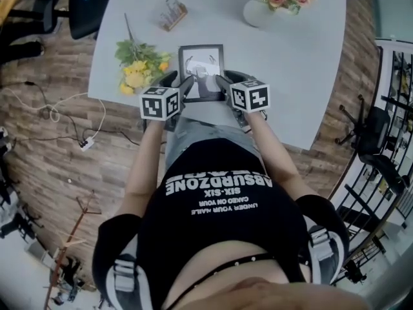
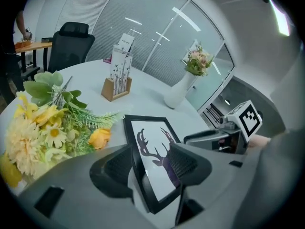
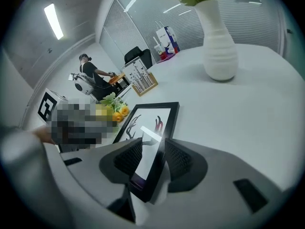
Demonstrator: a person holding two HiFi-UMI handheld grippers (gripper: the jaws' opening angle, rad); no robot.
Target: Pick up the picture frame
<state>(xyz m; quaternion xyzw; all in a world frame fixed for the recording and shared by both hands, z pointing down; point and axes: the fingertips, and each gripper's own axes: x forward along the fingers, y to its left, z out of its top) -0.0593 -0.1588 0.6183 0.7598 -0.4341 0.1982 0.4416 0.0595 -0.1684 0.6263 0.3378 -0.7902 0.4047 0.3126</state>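
Observation:
The picture frame (image 1: 202, 64), black-edged with a dark antler print on white, lies flat on the pale round table (image 1: 303, 63) near its front edge. My left gripper (image 1: 182, 86) is at the frame's near left corner. In the left gripper view the frame (image 2: 148, 140) has its left border between the open jaws (image 2: 150, 163), with gaps beside both pads. My right gripper (image 1: 221, 82) is at the near right corner. The frame's (image 3: 148, 120) right border runs between that gripper's (image 3: 152, 159) open jaws, and the pads do not press on it.
A bunch of yellow flowers (image 1: 137, 66) lies just left of the frame. A white vase (image 1: 261, 10) of pink flowers stands at the back right, and a wooden card holder (image 1: 173, 15) at the back. A black office chair (image 1: 90, 5) is beyond the table, and a person (image 3: 88, 75) stands far off.

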